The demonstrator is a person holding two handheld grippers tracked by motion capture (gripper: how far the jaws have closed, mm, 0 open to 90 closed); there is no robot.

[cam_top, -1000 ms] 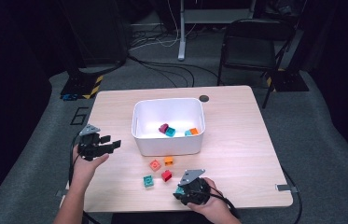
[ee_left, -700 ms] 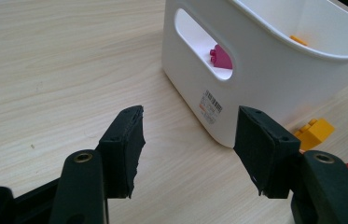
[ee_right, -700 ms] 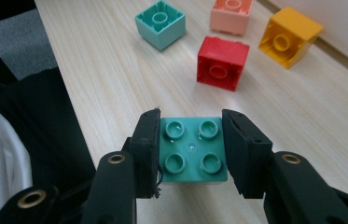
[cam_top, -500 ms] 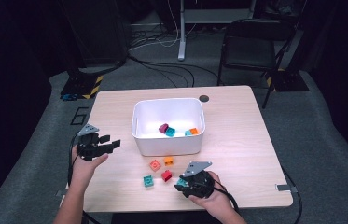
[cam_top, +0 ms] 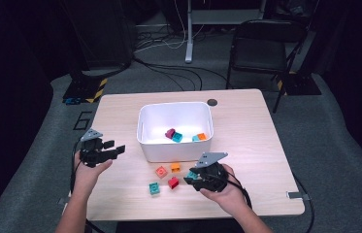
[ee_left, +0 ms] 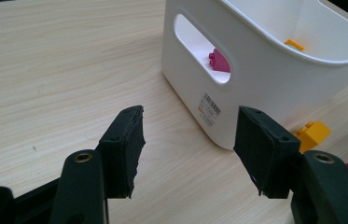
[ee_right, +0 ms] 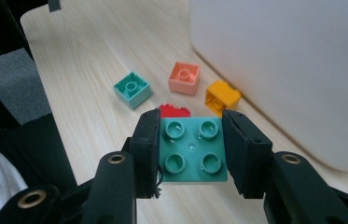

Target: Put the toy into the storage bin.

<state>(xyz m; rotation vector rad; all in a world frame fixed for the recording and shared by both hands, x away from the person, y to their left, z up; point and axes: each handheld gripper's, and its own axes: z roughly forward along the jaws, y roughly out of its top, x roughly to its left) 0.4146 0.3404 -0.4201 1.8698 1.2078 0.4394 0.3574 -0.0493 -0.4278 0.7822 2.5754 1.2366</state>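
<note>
A white bin (cam_top: 174, 148) stands mid-table with a magenta brick (cam_top: 170, 132), a teal one and an orange one (cam_top: 201, 136) inside. My right gripper (cam_top: 191, 179) is shut on a teal four-stud brick (ee_right: 191, 149), lifted off the table in front of the bin's right corner. Below it lie a salmon brick (ee_right: 184, 77), a yellow-orange brick (ee_right: 222, 96), a red brick (ee_right: 174, 111) and a small teal brick (ee_right: 133, 88). My left gripper (cam_top: 118, 150) hovers open left of the bin (ee_left: 265, 79), jaws wide and nothing between them (ee_left: 188, 135). The magenta brick (ee_left: 219, 61) shows through the handle hole.
A small black disc (cam_top: 212, 102) sits on the table behind the bin. A black folding chair (cam_top: 261, 48) and cables stand on the floor beyond the far edge. The loose bricks (cam_top: 161, 171) cluster in front of the bin.
My right gripper has risen from the table with the teal brick between its jaws and shifted slightly toward the bin. The left gripper has stayed still.
</note>
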